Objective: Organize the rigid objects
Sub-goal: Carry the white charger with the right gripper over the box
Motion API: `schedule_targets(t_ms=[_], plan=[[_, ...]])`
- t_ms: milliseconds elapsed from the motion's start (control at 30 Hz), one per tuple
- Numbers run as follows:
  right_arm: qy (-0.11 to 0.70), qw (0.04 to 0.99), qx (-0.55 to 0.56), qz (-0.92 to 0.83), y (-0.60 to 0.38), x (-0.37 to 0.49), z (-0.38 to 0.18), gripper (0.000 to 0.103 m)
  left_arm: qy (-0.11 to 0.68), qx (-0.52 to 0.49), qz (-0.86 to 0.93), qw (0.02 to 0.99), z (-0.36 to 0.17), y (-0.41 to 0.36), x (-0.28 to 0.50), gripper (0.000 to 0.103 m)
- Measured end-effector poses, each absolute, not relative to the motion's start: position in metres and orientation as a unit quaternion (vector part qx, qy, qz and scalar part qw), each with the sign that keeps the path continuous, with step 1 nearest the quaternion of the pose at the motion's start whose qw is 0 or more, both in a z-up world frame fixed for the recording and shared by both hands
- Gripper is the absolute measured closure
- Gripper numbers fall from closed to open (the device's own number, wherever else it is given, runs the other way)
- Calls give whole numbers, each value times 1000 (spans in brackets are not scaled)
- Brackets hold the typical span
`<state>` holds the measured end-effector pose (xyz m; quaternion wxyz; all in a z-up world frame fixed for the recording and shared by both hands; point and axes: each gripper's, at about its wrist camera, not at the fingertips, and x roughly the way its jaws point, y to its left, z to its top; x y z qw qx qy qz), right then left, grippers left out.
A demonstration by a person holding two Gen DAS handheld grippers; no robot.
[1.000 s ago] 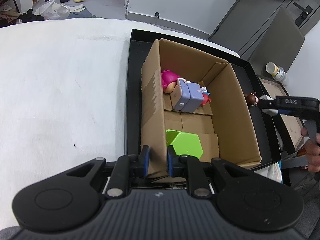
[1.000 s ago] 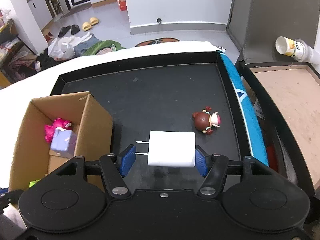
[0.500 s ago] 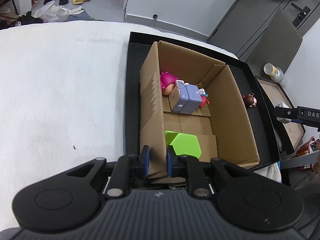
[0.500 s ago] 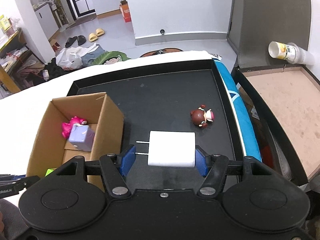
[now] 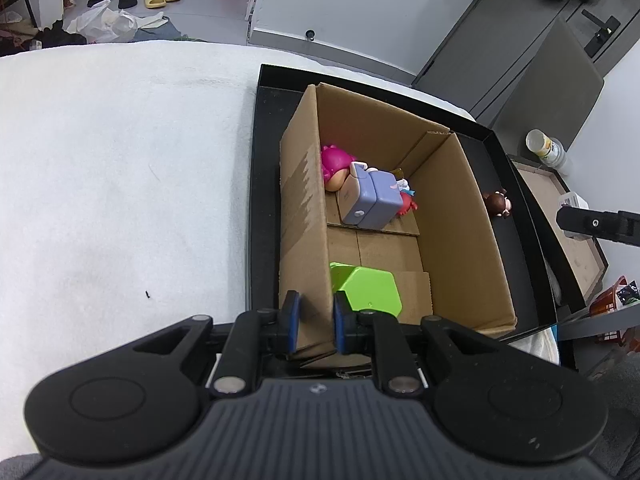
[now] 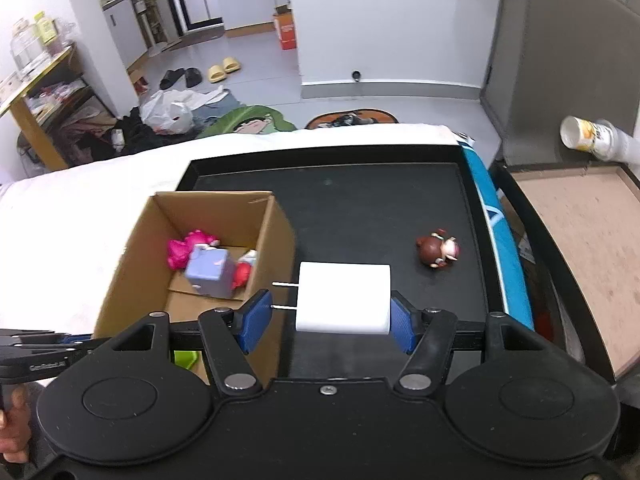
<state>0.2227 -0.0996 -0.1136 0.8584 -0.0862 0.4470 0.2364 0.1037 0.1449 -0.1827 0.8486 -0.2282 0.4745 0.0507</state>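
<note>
The left gripper (image 5: 314, 322) pinches the near wall of the cardboard box (image 5: 304, 216), which stands at the left of the black tray (image 6: 360, 200). The right gripper (image 6: 326, 318) clamps a white charger (image 6: 343, 298) (prongs pointing left) just right of the box, with a brown figurine (image 6: 437, 250) lying farther right.
</note>
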Motion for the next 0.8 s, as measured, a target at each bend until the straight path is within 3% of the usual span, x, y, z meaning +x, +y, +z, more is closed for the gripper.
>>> schedule_targets(t_ms=[800], plan=[[454,830,-110,305,-18,206,-115,42,467,-242,43,849,-184,149,101,87]])
